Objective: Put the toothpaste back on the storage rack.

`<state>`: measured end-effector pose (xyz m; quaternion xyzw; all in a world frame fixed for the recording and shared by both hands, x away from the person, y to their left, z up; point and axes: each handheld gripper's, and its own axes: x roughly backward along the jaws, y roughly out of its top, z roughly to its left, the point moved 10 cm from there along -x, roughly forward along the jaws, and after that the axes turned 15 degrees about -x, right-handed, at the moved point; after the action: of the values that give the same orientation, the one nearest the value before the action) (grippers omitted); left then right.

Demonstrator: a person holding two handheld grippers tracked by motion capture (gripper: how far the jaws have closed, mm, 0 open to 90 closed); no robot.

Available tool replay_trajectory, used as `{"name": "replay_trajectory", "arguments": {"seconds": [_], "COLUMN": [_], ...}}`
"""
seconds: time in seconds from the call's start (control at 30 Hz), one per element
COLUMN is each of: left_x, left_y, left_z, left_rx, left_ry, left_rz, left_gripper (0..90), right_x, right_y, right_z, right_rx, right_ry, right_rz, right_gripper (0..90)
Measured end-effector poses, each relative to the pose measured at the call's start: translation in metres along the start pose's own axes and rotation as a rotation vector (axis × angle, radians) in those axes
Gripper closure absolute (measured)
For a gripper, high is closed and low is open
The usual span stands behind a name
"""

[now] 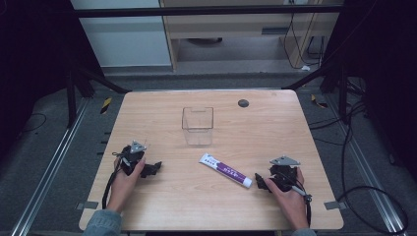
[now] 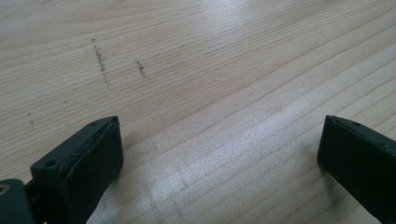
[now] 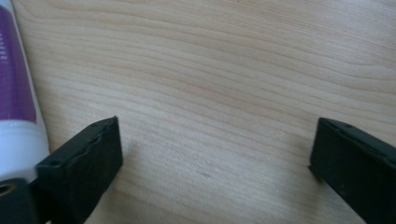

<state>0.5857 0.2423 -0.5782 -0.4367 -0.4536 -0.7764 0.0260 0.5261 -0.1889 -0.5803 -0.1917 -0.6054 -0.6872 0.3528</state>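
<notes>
Now the right gripper [image 1: 261,183], jaws wide apart w/ nothing between, sits just beside the toothpaste tube [image 1: 225,170] lying mid-table near the clear box [image 1: 197,125] — prob. light, soft, slick; best pinched across its middle.

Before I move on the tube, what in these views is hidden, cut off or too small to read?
- Tube print: too small in the high view; in the right gripper view the left edge cuts it off.
- Tube cap: its end lies close to the right gripper; contact cannot be told from above.
- Clear container: whether anything is inside is unclear through its see-through walls.
- Dark disc: too small to identify.
</notes>
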Motion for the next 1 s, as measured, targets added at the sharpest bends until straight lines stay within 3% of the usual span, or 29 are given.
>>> {"name": "replay_trajectory", "arguments": {"seconds": [0.17, 0.37, 0.4, 0.47, 0.5, 0.53, 0.6, 0.63, 0.67, 0.7, 0.73, 0.9, 1.0], "left_x": [0.000, 0.000, 0.001, 0.001, 0.001, 0.001, 0.001, 0.001, 0.001, 0.001, 0.001, 0.001, 0.001], "left_y": [0.000, -0.001, -0.001, -0.001, -0.001, -0.001, -0.001, -0.001, -0.001, -0.001, -0.001, -0.001, -0.001], "left_z": [0.000, -0.001, -0.001, -0.001, -0.001, -0.001, -0.001, -0.001, -0.001, -0.001, -0.001, -0.002, -0.002], "left_rx": [0.000, 0.006, 0.007, 0.008, 0.009, 0.009, 0.008, 0.008, 0.007, 0.007, 0.008, 0.010, 0.013], "left_ry": [0.002, 0.004, 0.005, 0.005, 0.006, 0.006, 0.008, 0.008, 0.008, 0.008, 0.008, 0.009, 0.011], "left_rz": [0.004, 0.005, 0.005, 0.005, 0.005, 0.006, 0.003, 0.003, 0.003, 0.003, 0.003, 0.003, 0.003], "left_gripper": [0.0, 0.0, 0.0, 0.0, 0.0, 0.0, 0.0, 0.0, 0.0, 0.0, 0.0, 0.0, 0.0], "right_x": [0.010, 0.036, 0.046, 0.052, 0.052, 0.057, 0.059, 0.059, 0.059, 0.059, 0.058, 0.050, 0.044], "right_y": [-0.003, 0.007, 0.014, 0.020, 0.020, 0.026, 0.031, 0.031, 0.036, 0.036, 0.042, 0.051, 0.060], "right_z": [-0.003, 0.010, 0.024, 0.035, 0.035, 0.049, 0.061, 0.061, 0.072, 0.072, 0.080, 0.094, 0.106], "right_rx": [0.004, 0.084, 0.127, 0.177, 0.177, 0.211, 0.246, 0.246, 0.271, 0.271, 0.301, 0.334, 0.382], "right_ry": [0.009, 0.025, 0.045, 0.047, 0.047, 0.046, 0.043, 0.043, 0.051, 0.051, 0.048, 0.054, 0.063], "right_rz": [0.015, 0.006, 0.000, -0.003, -0.003, 0.011, 0.032, 0.032, 0.053, 0.053, 0.074, 0.121, 0.151], "right_gripper": [10.5, 22.1, 25.0, 25.4, 25.4, 23.7, 21.1, 21.1, 20.6, 20.6, 20.7, 22.8, 27.8]}}
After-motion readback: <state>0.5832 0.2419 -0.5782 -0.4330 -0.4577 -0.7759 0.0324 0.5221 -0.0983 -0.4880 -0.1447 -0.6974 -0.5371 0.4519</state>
